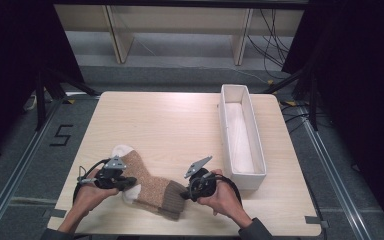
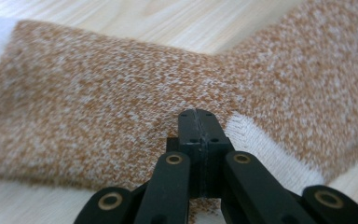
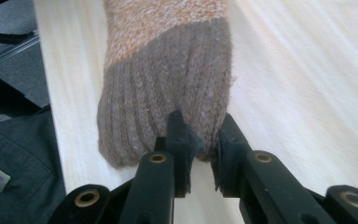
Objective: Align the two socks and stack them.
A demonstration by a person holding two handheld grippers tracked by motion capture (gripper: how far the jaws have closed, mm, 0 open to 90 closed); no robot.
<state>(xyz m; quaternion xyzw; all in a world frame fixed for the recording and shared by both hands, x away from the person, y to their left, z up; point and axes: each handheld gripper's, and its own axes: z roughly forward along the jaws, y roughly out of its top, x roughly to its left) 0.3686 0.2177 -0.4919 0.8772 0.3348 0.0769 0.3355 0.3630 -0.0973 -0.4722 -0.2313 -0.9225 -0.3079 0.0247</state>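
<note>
White bin empty; left gripper clenched on sock (heel), right gripper pinching cuff.

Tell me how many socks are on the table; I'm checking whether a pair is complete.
1. The sock lies near the table's front edge, between the two hand-held grippers. The white bin at the right looks empty, though a second sock could lie hidden beneath the first.

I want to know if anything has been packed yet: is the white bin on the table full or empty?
Empty: the white bin shows only its bare white floor, and the sock lies outside it on the table.
</note>
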